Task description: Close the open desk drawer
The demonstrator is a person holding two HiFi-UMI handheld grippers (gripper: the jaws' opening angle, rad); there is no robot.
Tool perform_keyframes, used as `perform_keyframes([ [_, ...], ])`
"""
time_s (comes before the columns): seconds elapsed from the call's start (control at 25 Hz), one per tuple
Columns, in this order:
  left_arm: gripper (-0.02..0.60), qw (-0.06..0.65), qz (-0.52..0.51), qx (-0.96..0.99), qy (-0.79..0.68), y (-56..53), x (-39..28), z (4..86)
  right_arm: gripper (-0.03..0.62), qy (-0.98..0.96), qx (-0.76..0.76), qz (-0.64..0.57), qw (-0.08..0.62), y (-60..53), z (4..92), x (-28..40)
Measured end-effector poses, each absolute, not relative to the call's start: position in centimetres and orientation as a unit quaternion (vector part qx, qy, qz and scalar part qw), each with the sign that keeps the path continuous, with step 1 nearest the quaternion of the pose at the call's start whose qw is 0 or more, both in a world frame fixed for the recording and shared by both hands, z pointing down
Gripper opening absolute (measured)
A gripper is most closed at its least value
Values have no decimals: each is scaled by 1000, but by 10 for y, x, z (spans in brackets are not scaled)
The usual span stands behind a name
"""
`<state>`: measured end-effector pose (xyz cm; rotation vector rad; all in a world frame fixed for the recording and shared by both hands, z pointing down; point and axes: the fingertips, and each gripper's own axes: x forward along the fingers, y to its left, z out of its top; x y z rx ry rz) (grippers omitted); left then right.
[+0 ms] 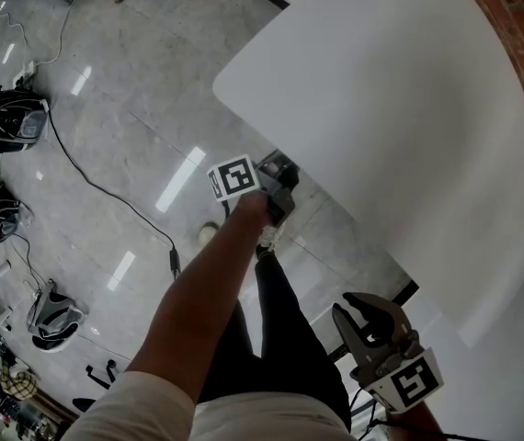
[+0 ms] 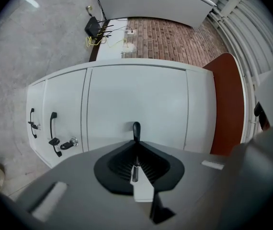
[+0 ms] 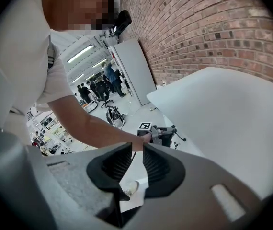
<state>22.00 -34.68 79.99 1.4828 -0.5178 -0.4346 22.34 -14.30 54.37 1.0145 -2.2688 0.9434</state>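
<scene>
Underfoot, a glossy grey stone floor. Over the right and far part of the scene, a broad white desk top with rounded corners, backed on the far right by a red brick wall.

Below that top, in the left gripper view, a white cabinet front of flat panels, with a dark red panel at its right end. At its left end, narrow white drawer fronts; no telling from here whether any of them stands open.

From the near side, a bare forearm stretched out to the desk's near left corner. At its end, the left gripper, jaws pressed together with nothing between them, tip aimed at the wide middle panel; touching or just short of it cannot be told.

At near right, the right gripper, held by the desk's near edge, jaws a little apart and empty.

On the drawer fronts, black bow handles. Just beside them, a small silver lock with a black-headed key in it.
</scene>
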Motion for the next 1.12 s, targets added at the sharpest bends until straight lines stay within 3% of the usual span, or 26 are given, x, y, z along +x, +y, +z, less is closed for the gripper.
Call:
perform_keyframes([
  [0.24,20,693,-215,654,-215,-349,223,796,64,-824,374,348,246,-142,546,223],
  [0.8,41,685,-153,669,-244,-343,217,803,64,-822,387,340,244,-141,541,205],
  [1.12,54,680,-114,677,-256,-313,167,783,64,-830,395,317,234,-144,515,173],
])
